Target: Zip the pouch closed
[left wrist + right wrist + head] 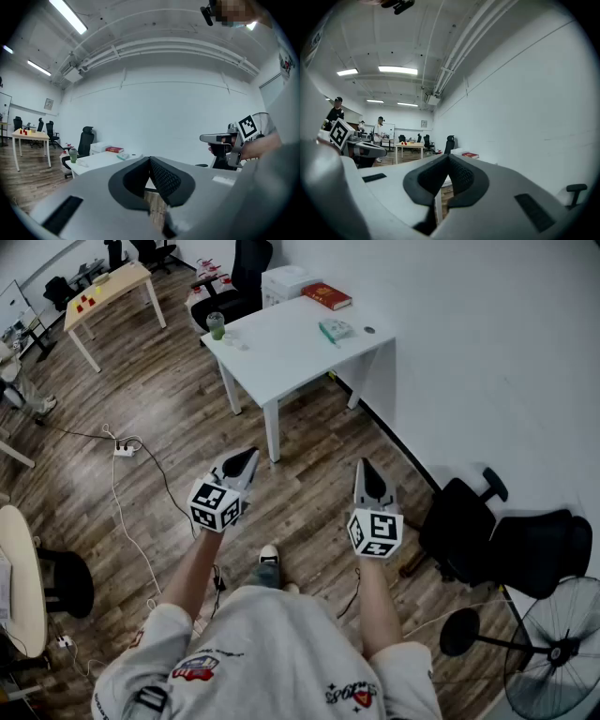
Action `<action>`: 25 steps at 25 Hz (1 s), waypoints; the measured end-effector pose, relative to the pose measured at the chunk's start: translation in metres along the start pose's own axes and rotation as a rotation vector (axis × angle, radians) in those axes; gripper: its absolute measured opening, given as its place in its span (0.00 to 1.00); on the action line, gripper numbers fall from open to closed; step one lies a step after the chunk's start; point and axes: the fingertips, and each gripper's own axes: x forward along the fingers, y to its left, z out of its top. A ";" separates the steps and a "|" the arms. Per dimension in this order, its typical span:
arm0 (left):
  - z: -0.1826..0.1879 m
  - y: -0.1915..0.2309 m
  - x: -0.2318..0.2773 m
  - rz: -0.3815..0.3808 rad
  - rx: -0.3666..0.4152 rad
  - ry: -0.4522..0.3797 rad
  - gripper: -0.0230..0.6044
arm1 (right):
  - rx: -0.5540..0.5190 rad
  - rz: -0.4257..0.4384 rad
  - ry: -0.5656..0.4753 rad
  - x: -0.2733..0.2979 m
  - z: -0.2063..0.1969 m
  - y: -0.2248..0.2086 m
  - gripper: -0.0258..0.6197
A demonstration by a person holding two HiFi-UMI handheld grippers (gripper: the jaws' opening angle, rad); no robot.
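Since we stand well back from the far white table (281, 357) bearing a flat teal item (335, 330), perhaps the pouch, our left tongs (246, 458) and right tongs (369, 470) rest together, empty.

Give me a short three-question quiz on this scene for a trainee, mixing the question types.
1. True or false: the left gripper and the right gripper are both shut and empty.
2. Which lies on the white table? A. red book B. laptop C. kettle
3. Fill in: both grippers hang over the wooden ___.
Key: 1 true; 2 A; 3 floor.
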 end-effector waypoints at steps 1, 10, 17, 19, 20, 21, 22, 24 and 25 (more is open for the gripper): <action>0.002 -0.001 -0.004 0.000 0.011 -0.006 0.04 | 0.001 0.013 -0.010 -0.002 0.000 0.004 0.04; 0.016 -0.013 -0.027 -0.003 0.032 -0.057 0.05 | 0.023 0.043 0.040 -0.013 -0.010 0.014 0.05; 0.010 0.004 -0.020 0.059 0.022 -0.050 0.32 | 0.052 0.034 0.001 -0.005 -0.003 0.013 0.33; 0.009 0.008 -0.017 0.069 0.001 -0.053 0.46 | 0.044 0.025 -0.025 -0.002 0.000 0.011 0.48; 0.010 0.011 -0.015 0.073 -0.013 -0.060 0.50 | 0.038 0.018 -0.042 -0.001 0.002 0.010 0.55; 0.010 0.014 -0.014 0.078 -0.024 -0.067 0.53 | 0.032 0.012 -0.059 0.000 0.003 0.009 0.59; 0.010 0.017 -0.013 0.082 -0.032 -0.072 0.55 | 0.027 0.007 -0.073 0.001 0.003 0.009 0.65; 0.011 0.021 -0.008 0.084 -0.035 -0.075 0.58 | 0.022 0.004 -0.090 0.005 0.005 0.008 0.70; 0.011 0.022 -0.004 0.079 -0.032 -0.071 0.58 | 0.022 0.005 -0.090 0.008 0.004 0.007 0.70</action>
